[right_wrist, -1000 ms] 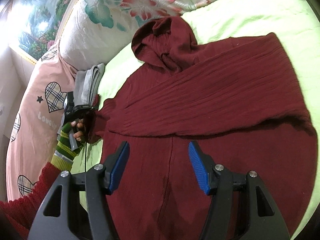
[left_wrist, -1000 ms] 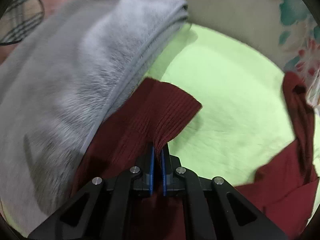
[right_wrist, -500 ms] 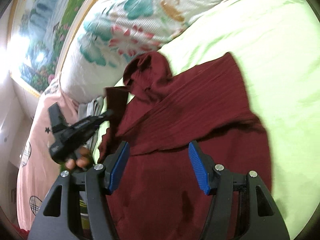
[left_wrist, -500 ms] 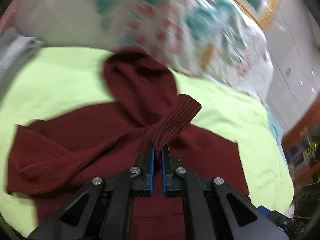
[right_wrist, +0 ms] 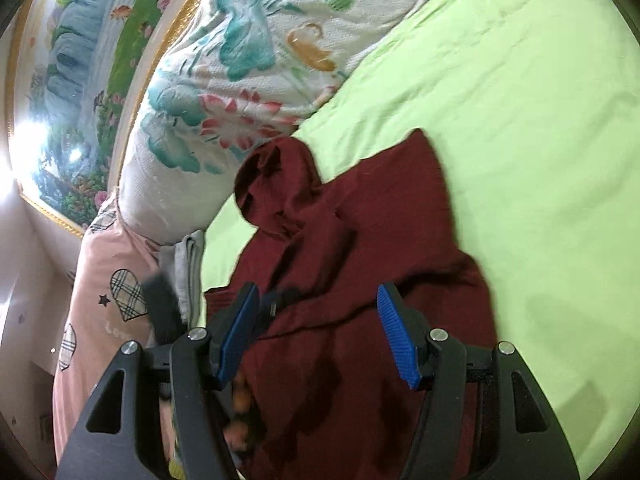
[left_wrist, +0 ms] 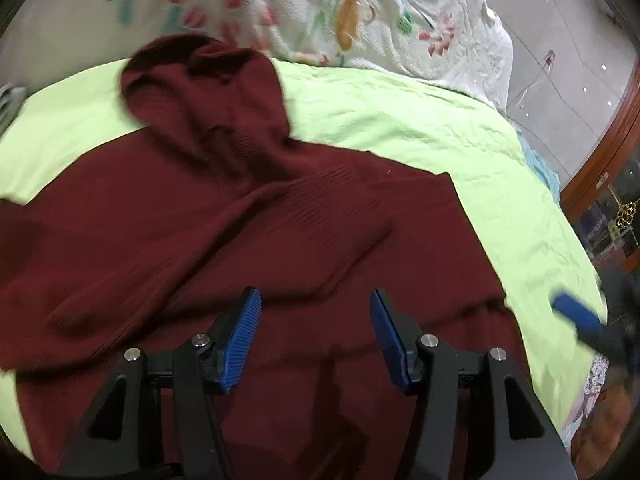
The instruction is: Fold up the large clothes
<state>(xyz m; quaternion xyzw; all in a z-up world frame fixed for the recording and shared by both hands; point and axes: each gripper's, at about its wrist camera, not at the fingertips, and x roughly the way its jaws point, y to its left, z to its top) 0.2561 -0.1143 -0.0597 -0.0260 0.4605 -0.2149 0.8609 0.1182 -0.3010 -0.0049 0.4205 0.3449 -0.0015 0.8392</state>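
A dark red knitted hooded sweater lies flat on the light green bed sheet, hood toward the pillows, with both sleeves folded across its body. My left gripper is open and empty, hovering just above the sweater's lower body. My right gripper is open and empty above the same sweater, near its lower part. In the left wrist view the right gripper's blue pad shows blurred at the right edge. In the right wrist view the left gripper shows blurred at the left.
A white floral quilt is bunched at the head of the bed. A pink heart-print pillow and a folded grey garment lie at the sweater's left. A landscape painting hangs behind. Wooden furniture stands beyond the bed's right edge.
My left gripper carried the sleeve cuff across the sweater's body, then opened and let it go. The sleeve now lies across the chest. My right gripper stayed open and shifted slightly.
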